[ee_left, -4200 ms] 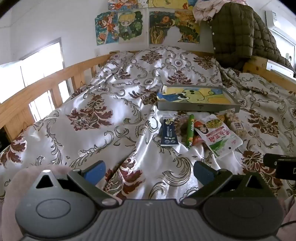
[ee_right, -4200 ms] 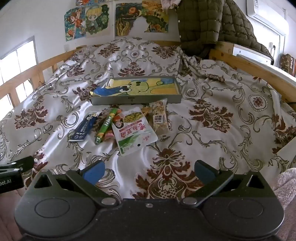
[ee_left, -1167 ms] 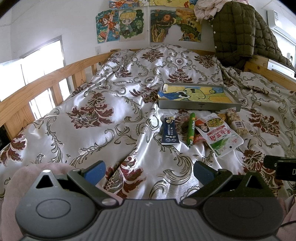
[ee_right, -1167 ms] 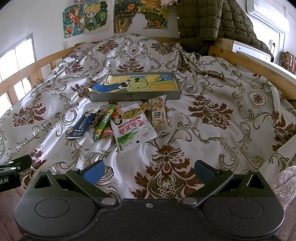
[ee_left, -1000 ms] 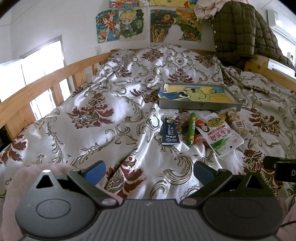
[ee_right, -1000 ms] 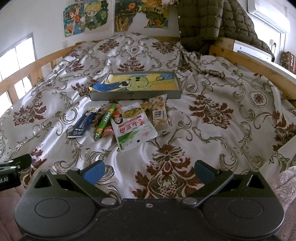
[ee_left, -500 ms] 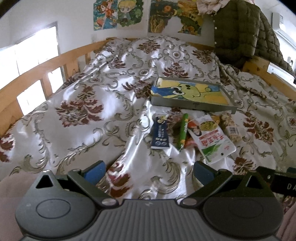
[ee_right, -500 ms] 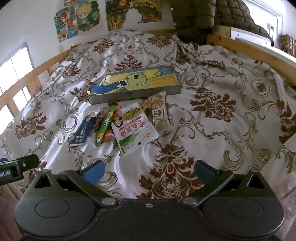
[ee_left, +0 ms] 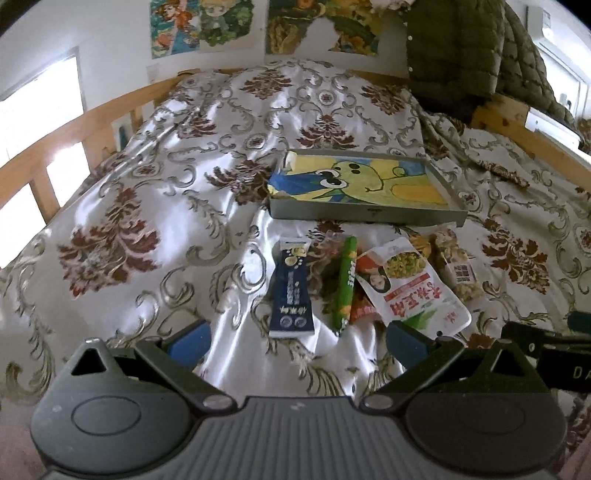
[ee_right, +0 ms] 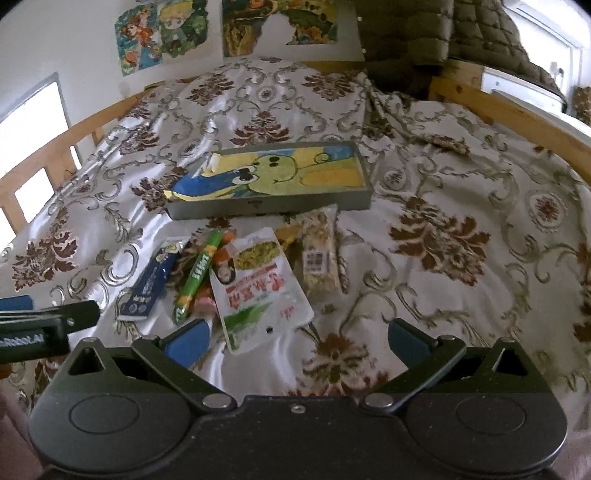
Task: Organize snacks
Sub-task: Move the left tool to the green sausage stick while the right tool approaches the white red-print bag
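Observation:
Several snacks lie on the patterned bedspread in front of a grey tray (ee_left: 365, 217) (ee_right: 269, 208) lined with a cartoon picture. They are a dark blue packet (ee_left: 290, 291) (ee_right: 151, 282), a green stick (ee_left: 345, 284) (ee_right: 199, 271), a white pouch with red writing (ee_left: 410, 288) (ee_right: 258, 288) and a clear nut packet (ee_left: 458, 266) (ee_right: 319, 254). My left gripper (ee_left: 295, 341) is open and empty, just short of the blue packet. My right gripper (ee_right: 297, 341) is open and empty, over the near end of the white pouch.
A wooden bed rail (ee_left: 55, 155) runs along the left and another rail (ee_right: 517, 114) along the right. An olive quilted jacket (ee_left: 469, 48) hangs at the back right. Posters (ee_right: 229, 26) are on the back wall. Bedspread (ee_right: 461, 229) lies bare right of the snacks.
Both grippers have moved forward and lower toward the snacks, which now look larger and nearer. Both stay open. The snacks and tray have not moved.

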`<state>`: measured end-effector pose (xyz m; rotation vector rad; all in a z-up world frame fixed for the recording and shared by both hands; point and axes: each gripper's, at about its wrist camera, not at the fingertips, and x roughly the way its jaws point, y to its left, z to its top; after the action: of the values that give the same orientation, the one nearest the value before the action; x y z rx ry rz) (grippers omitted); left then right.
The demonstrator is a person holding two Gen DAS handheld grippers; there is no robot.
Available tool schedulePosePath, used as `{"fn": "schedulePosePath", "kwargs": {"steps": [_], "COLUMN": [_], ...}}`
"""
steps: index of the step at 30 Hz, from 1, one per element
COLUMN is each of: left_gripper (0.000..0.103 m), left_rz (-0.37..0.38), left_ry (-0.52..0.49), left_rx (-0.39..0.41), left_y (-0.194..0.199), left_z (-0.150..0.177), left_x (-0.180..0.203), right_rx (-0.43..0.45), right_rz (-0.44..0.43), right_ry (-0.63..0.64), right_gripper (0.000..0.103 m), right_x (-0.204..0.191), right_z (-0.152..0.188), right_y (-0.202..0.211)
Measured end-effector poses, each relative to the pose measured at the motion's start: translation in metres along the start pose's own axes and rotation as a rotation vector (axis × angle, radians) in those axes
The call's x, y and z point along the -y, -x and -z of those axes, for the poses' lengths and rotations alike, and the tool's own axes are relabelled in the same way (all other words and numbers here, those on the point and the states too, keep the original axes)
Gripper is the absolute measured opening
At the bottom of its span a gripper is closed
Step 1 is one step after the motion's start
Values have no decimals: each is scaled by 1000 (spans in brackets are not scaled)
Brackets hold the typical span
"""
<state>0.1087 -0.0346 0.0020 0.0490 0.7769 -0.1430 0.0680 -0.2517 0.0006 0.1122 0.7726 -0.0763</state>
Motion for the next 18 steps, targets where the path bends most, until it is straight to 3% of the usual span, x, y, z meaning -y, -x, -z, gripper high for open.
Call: {"fn": "schedulePosePath", "kwargs": {"steps": [7,13,18], "left_gripper": [103,103,103], "left_rz": [17,41,90], "left_ry": [-58,-146,-187], "left_rx": [-19,20,21], "left_y": [-36,-63,-93], "left_z": [-16,-29,-33], "left_x": [4,12,17], "right_rx": [2,16,6], "right_rz": [-46,-42,-101], "right_ry": [37,139,191], "right_gripper": [102,102,102], "right_x": [7,14,17], "right_z": [-16,-28,-36], "right_y": [-32,-59,-79]}}
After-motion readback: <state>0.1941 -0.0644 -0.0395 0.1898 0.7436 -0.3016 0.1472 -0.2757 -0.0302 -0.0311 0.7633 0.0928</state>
